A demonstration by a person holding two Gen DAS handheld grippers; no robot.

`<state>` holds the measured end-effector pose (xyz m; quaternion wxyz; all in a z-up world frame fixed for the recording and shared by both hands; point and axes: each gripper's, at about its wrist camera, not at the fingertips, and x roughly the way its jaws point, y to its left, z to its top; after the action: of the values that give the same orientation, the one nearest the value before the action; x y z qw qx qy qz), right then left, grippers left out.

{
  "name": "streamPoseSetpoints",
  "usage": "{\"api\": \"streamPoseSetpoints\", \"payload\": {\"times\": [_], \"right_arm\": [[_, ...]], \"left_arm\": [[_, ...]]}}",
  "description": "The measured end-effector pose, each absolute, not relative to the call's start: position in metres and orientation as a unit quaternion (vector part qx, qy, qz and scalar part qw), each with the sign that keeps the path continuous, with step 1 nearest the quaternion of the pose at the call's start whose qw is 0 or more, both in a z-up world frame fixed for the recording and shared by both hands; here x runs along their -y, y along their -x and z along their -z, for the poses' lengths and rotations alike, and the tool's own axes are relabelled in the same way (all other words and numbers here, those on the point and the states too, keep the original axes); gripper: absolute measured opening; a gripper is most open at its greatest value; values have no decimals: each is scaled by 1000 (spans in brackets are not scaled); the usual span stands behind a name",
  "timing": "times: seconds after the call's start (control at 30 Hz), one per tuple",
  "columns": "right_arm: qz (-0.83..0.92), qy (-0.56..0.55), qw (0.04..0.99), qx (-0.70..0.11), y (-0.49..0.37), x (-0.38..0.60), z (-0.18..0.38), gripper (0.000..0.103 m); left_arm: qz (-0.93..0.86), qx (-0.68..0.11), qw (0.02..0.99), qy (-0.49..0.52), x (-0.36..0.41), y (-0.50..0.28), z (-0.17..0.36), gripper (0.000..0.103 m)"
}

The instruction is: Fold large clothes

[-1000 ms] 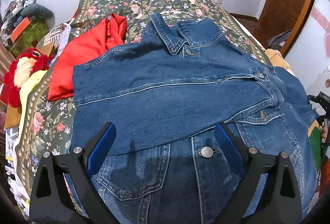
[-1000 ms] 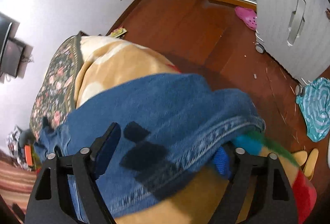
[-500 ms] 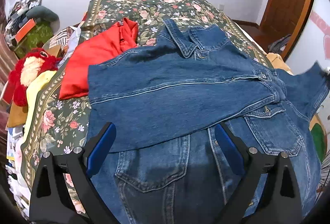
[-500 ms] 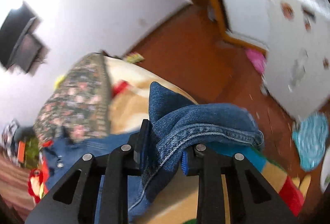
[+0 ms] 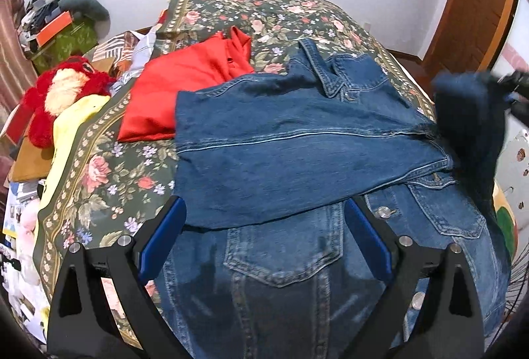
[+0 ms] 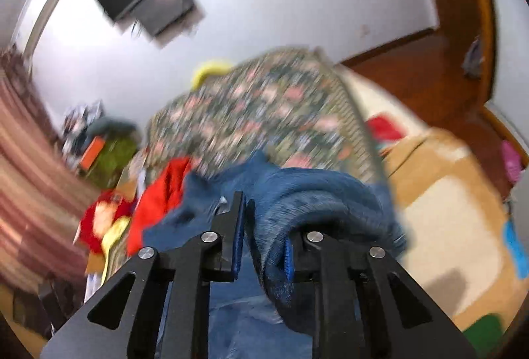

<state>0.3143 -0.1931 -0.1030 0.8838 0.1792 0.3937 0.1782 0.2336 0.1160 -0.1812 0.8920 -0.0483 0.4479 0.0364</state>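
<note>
— So what's different from a second ago?

— My right gripper (image 6: 261, 243) was wide open over the jacket's right sleeve (image 6: 317, 193), which hung off the edge of the bed. Now it is clamped on a bunched fold of that denim and has carried it up; in the left view the sleeve (image 5: 469, 114) hangs in the air at the right edge, blurred with motion.

— And your other hand?

— My left gripper (image 5: 264, 246) has its fingers spread wide, holding nothing. It has drawn back a little, so I see more of the front of the denim jacket (image 5: 297, 140) beneath it.

— Where does the jacket lie?

— On the bed (image 5: 109, 180), front up on the flowered cover, collar toward the far wall. Its left sleeve is already folded across the chest. A red garment (image 5: 185, 88) lies just beside its far shoulder, partly under it.

— What does the lift mean for the fold?

— I'd judge the second sleeve is about to go across the chest like the first. After that the body still needs folding, so I reckon we're less than halfway.

— Any labels or writing?

— None I can read. The buttons are too small, and the right view is too smeared.
</note>
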Motion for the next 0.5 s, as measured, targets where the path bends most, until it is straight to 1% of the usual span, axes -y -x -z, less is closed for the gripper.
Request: {"api": "streamPoseSetpoints", "payload": {"times": [0.2,0.3,0.5], "right_arm": [[-228,-115,839,-481,-310,131,155,15],[-242,-98,826,-500,-306,120,161,18],[-257,-119,813,-508,-295,150,153,19]], "left_arm": [[-39,-455,888,58,-125,-226,186,97],[-36,-456,888,53,-121,-227,185,97],[-9,-443,896,23,-88,-244,168,97]]}}
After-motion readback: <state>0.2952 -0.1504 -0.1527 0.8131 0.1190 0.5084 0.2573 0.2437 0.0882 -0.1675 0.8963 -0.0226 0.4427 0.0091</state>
